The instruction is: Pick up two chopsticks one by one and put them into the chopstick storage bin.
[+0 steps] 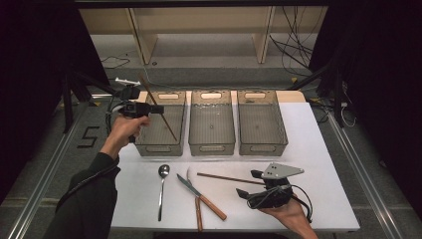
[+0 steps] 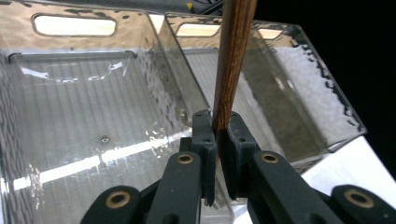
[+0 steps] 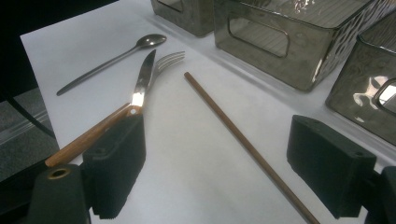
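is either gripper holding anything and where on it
The left gripper pinches a wooden chopstick near its middle, above the left bin. The right gripper is open and holds nothing.

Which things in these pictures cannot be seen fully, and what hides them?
- Held chopstick: left gripper view, top edge cuts its upper end; jaws hide its lower part.
- Table chopstick: right gripper view, bottom edge cuts its near end.
- Fork: high view, the knife crosses it; tines too small.
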Motion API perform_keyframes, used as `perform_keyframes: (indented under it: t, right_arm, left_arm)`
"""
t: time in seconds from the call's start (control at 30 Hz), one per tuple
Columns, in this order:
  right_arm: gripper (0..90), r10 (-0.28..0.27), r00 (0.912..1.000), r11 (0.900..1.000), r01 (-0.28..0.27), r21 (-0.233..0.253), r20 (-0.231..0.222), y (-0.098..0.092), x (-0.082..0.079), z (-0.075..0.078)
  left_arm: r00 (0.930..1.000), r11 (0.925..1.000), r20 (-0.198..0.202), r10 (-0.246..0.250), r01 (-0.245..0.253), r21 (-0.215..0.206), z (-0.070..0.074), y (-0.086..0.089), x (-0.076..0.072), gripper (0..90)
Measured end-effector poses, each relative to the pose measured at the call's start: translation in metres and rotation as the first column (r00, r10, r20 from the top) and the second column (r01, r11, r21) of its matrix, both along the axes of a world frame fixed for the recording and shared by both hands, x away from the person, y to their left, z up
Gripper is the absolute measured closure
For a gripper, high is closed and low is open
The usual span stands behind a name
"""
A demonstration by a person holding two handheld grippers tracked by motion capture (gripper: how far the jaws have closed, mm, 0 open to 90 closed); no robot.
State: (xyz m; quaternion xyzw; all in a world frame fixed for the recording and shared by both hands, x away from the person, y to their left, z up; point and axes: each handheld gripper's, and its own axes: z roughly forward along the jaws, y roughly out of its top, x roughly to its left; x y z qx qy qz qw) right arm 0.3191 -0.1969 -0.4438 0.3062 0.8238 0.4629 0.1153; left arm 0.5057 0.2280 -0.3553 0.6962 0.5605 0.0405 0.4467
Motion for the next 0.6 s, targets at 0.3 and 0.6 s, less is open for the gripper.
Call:
perform_keyframes:
  t: [0.3, 0.6]
  right_arm:
    - [19.9, -0.003, 1.0, 1.0, 0.003, 0.011, 0.007, -0.001, -0.001, 0.002]
    - [19.8, 0.002, 1.0, 1.0, -0.002, 0.008, 0.007, -0.001, -0.001, 0.001]
  left_arm:
    - [0.9988, 0.9997, -0.049, 0.001, 0.0, 0.024, -0.022, -0.007, 0.007, 84.3]
    - [0.997, 0.9997, -0.076, -0.01, 0.011, 0.021, -0.03, -0.01, 0.009, 84.3]
